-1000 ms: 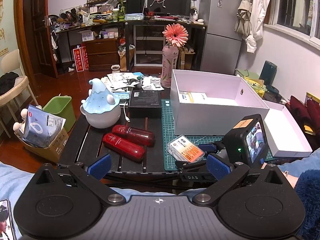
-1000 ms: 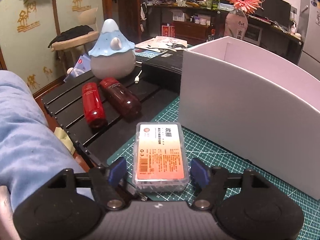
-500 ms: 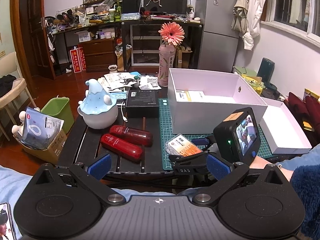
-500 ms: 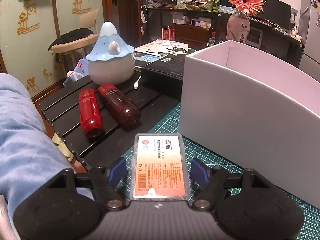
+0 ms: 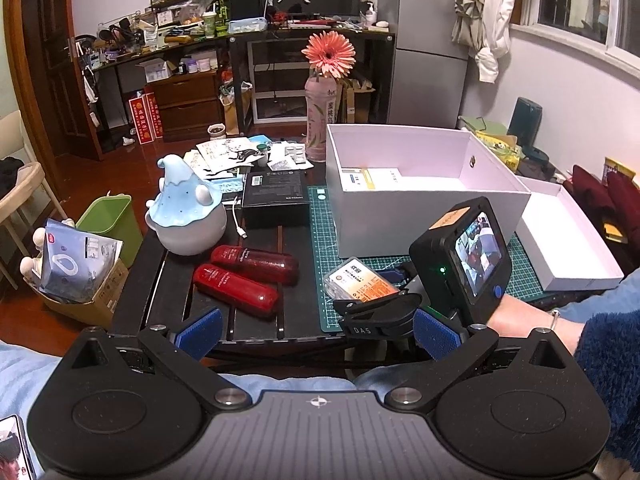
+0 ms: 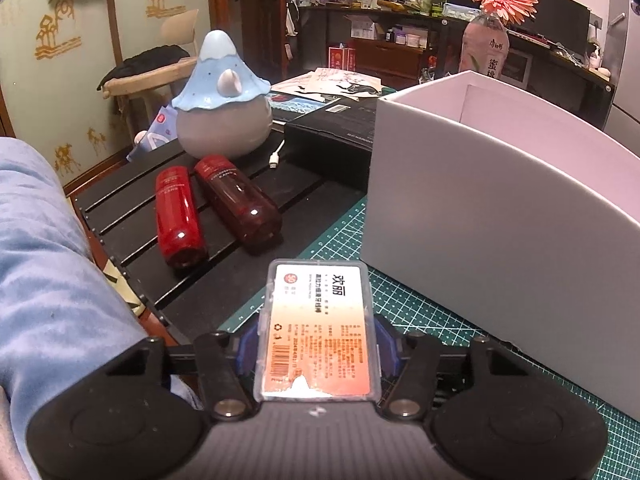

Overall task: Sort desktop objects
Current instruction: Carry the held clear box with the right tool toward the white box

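Closed in since a second ago: right gripper (image 6: 316, 354) jaws, blue pads now against sides of clear plastic case with orange label (image 6: 318, 332), case between them, jaws closing.

Left wrist view: same case (image 5: 362, 286) raised off green cutting mat (image 5: 320, 248), tilted, near front wall of white open box (image 5: 424, 216). Left gripper (image 5: 316, 332) spread wide, empty.

Right wrist view: likely next, into box (image 6: 500, 200). Two red bottles (image 6: 216, 204) untouched.
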A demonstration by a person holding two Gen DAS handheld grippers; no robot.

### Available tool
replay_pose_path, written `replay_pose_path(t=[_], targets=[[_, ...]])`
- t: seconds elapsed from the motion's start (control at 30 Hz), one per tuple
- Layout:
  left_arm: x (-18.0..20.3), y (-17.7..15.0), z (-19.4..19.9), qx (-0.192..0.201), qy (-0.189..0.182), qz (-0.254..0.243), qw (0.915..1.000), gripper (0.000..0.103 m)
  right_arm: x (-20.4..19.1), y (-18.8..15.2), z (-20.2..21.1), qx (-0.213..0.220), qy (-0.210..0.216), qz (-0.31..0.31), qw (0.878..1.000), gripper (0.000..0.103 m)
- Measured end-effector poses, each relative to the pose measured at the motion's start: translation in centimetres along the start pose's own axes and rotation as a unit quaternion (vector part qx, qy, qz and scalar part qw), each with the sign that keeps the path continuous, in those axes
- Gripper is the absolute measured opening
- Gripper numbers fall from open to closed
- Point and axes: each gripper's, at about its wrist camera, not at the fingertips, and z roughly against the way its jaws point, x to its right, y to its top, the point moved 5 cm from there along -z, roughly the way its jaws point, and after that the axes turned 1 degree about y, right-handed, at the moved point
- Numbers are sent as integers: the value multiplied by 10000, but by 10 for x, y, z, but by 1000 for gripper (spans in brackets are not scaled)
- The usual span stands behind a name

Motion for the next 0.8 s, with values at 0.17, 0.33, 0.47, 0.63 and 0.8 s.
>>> replay_pose_path(t=[0.17,0.33,0.47,0.63,0.8], targets=[[1,0,0,5,14,-66,10000,103,0,-1,1,-13,-9,-13,10000,56],[0,-2,-2,-3,17,-58,10000,103,0,-1,3,-6,-43,-13,10000,56],[0,-2,-1,-3,28,-56,10000,103,1,-1,6,5,-37,-40,10000,56],[1,-2,-2,-4,73,-80,9999,103,3,1,12,90,-42,-95,9999,56],[1,-3,-2,-8,104,-103,9999,103,3,4,20,196,-61,-115,9997,56]])
